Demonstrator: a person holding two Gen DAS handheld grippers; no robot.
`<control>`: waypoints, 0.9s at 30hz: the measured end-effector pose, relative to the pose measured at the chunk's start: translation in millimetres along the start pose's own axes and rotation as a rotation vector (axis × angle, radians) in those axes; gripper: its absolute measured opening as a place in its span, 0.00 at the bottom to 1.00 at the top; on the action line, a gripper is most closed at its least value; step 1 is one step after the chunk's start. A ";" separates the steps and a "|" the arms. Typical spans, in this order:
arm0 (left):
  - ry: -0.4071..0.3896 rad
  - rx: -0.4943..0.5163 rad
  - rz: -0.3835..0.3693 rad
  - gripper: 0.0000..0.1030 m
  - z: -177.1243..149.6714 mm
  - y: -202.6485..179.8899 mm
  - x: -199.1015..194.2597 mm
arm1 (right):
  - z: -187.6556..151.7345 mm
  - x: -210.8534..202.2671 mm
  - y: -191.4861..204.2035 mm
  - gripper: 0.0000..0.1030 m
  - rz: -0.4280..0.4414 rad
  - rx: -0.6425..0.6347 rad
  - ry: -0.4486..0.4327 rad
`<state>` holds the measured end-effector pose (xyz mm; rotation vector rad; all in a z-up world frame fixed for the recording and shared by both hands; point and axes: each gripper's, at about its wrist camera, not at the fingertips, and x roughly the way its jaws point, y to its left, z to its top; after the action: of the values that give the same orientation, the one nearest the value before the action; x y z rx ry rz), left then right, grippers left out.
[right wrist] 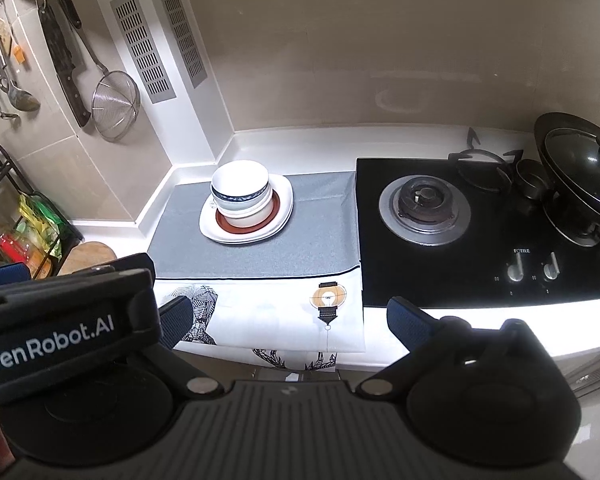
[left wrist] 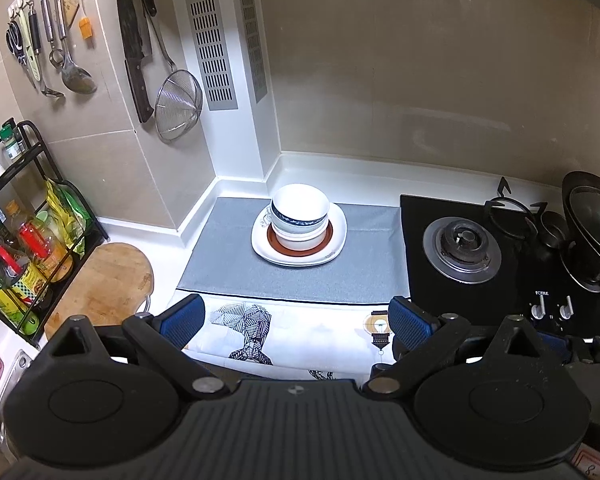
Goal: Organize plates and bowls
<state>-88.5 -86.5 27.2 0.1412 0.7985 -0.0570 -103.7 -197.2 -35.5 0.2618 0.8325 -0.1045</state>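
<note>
White kitchen surface (left wrist: 324, 184) runs along a beige tiled wall, with a grey mat (left wrist: 300, 272) laid on it. Nearest the camera, the left gripper (left wrist: 296, 320) hangs over the front edge with its blue-padded fingers (left wrist: 182, 318) spread wide and nothing between them. The right gripper (right wrist: 290, 318) is likewise spread and empty, held beside the left one, whose black body shows at the lower left of the right wrist view. Just beyond both lies a white cloth (left wrist: 300, 332) printed with a geometric figure and a lantern. Past that, on the mat, stands the stack (left wrist: 299, 232): white plates (left wrist: 336, 236) at the bottom, one with a red-brown ring, and bowls (left wrist: 300, 208) nested on top, one banded in dark blue. Right of the mat sits a black gas hob (left wrist: 460, 244) with a lidded wok (left wrist: 596, 216). To the left are a wooden board (left wrist: 104, 280), a rack of bottles (left wrist: 20, 256) and utensils (left wrist: 60, 40) hanging on the wall.
</note>
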 end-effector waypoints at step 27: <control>0.006 0.015 0.002 0.96 0.3 -3.0 -1.2 | -1.4 -5.7 1.1 1.00 -0.011 -0.011 -0.010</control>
<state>-89.4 -89.6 28.0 0.1568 0.8045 -0.0610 -108.3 -195.9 -31.9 0.2460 0.8242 -0.1116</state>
